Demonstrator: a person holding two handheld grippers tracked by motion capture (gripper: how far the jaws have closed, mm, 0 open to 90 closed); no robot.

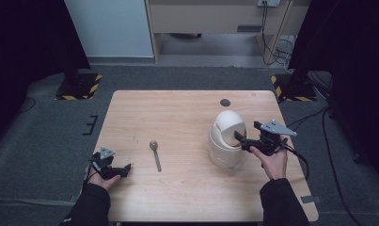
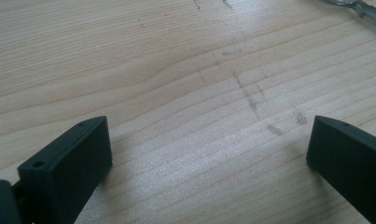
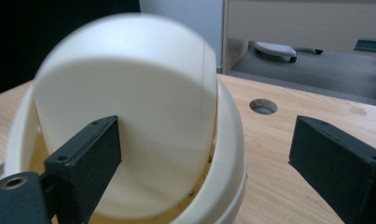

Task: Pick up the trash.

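Cream swing-lid bin (image 1: pixel 227 139) stands right of centre on worktop (image 1: pixel 177 113). Right claw (image 1: pixel 240 139) gapes at its tilted flap; left claw (image 1: pixel 126 168) rests open, empty, near spoon (image 1: pixel 155 153). Likely step: opening lid; next, push flap.

Dim, dark-edged room, evenly lit table (image 1: pixel 177 117); close white bin (image 3: pixel 129 116) looks slightly blurred.

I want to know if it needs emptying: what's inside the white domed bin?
Through the open swing lid of the white domed plastic bin, only a brownish-stained inner rim shows. The tilted lid flap covers the interior, so any contents stay hidden.
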